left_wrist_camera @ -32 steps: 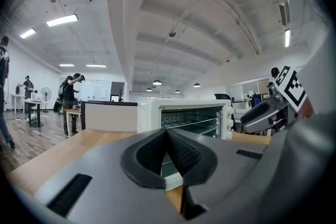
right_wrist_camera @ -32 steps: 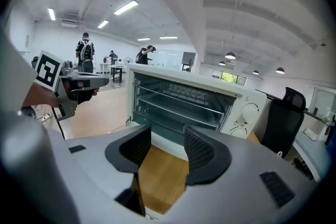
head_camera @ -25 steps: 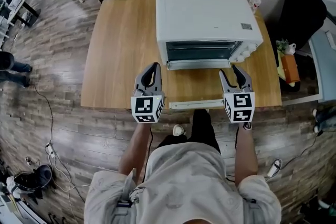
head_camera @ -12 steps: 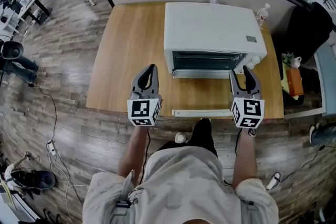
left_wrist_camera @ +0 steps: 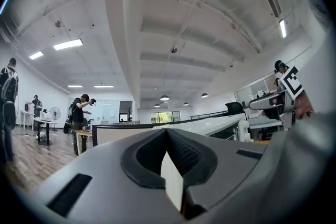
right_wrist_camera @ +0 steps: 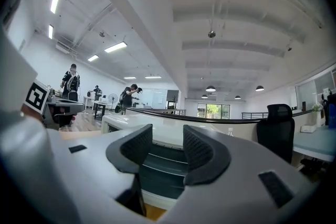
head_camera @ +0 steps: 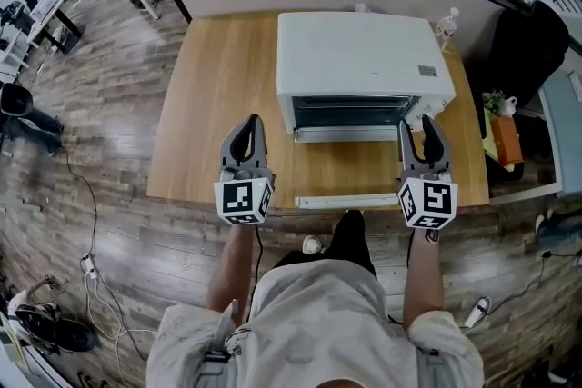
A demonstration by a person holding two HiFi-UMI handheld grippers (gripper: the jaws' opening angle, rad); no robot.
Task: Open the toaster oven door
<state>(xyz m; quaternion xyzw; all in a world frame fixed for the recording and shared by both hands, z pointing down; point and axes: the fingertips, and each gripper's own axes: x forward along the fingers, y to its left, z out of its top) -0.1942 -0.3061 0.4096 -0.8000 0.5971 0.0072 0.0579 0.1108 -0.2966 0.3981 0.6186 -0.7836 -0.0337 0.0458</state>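
So the toaster oven [head_camera: 364,50] sits at the back-middle of the wooden table [head_camera: 218,86], with its dark glass front [head_camera: 350,112] facing me.

My worry: it looks like a light sheet-metal box on smooth wood. If I tug the door one-sided or at an angle, I reckon the whole thing slides toward the edge instead of hinging.

There's also a white strip [head_camera: 346,201] along the table's near edge, about as wide as the oven. I honestly can't tell if that's the door's handle edge folded down or something separate. If it's the door, knocking it from above could strain the hinge.

My left gripper [head_camera: 247,124] is pressed together with nothing in it, so it would have to spread before hooking anything. The right gripper [head_camera: 421,126] is spread and empty, and its jaws have just been closing a bit. Both hang over the table's front edge, apart from the oven.

Textures: glossy white shell with rounded corners, plus ribbed dark pads on grey jaws, which should bite fine on a slim bar.
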